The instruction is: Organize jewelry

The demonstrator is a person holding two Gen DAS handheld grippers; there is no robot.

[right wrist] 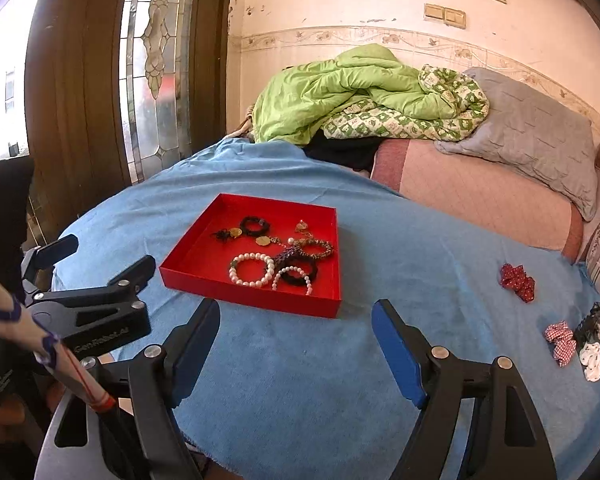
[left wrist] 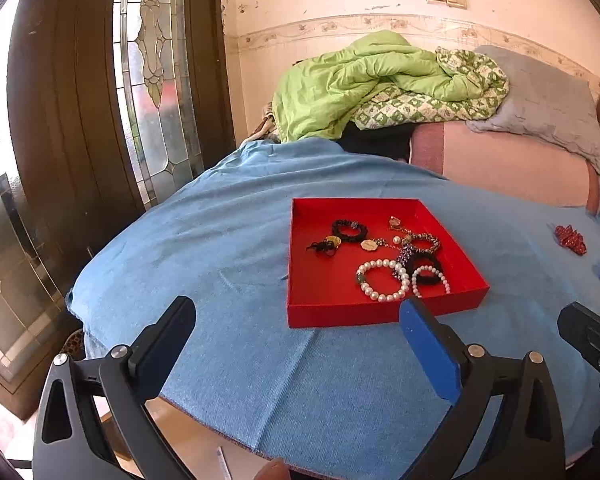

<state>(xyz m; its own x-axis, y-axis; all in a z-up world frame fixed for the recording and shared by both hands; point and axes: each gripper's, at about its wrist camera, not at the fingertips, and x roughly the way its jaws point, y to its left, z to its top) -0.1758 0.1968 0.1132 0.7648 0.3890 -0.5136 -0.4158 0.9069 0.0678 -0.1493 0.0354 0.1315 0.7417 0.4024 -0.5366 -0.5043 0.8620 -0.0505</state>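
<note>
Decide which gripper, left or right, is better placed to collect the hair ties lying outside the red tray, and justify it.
Right. The red scrunchie and the checked and white ones lie on the blue cloth to the right of the red tray, nearer the open right gripper. The open left gripper sits farther left.

A matt, finely ribbed blue cloth point(right wrist: 300, 380) is spread over the table. The red tray point(right wrist: 204, 280) looks like smooth matt card. Glossy pearl beads are seen on the bracelet point(right wrist: 251, 269) (the far scrunchies look like soft fabric). Matt black plastic fingers point(left wrist: 162, 340) are fixed with shiny metal pins.
</note>
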